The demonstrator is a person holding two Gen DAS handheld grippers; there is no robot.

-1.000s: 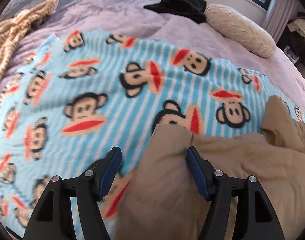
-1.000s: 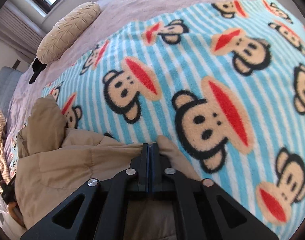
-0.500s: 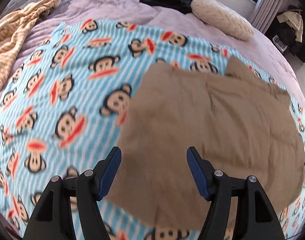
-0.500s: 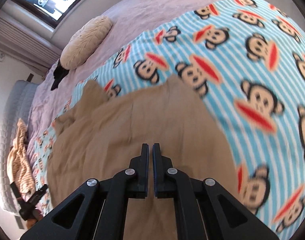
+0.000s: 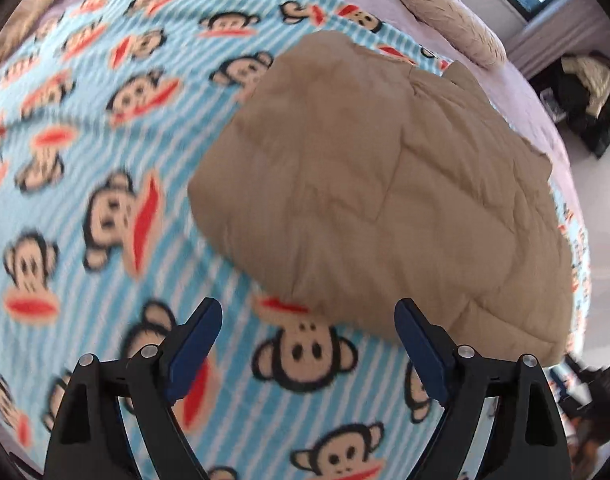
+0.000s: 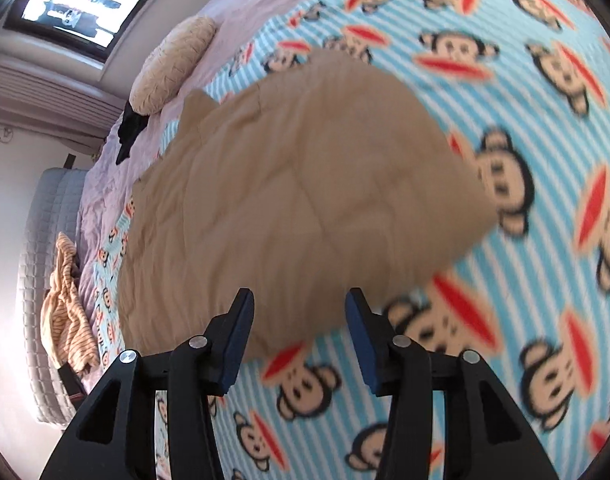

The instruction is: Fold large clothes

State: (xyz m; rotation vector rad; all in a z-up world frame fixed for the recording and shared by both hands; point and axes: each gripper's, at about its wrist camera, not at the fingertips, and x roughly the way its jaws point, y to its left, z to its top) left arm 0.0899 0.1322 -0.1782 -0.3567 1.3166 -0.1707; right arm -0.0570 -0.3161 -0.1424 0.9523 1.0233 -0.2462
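- Garment, tan quilted fabric (image 5: 385, 184), lay flat on blue striped monkey-print blanket (image 5: 105, 128).
- Left gripper (image 5: 307, 328) had just widened, empty.
- Right gripper (image 6: 299, 320) had just parted, empty, garment edge at 12 o'clock.

**Both grippers let go of the tan garment**

The right gripper (image 6: 299, 334), clamped on the tan garment (image 6: 297, 200) a second ago, has just been opening, nothing between its jaws. The left gripper (image 5: 307, 344) has opened wider too. Both have drawn back from the garment, now spread on the monkey blanket (image 5: 105, 140).
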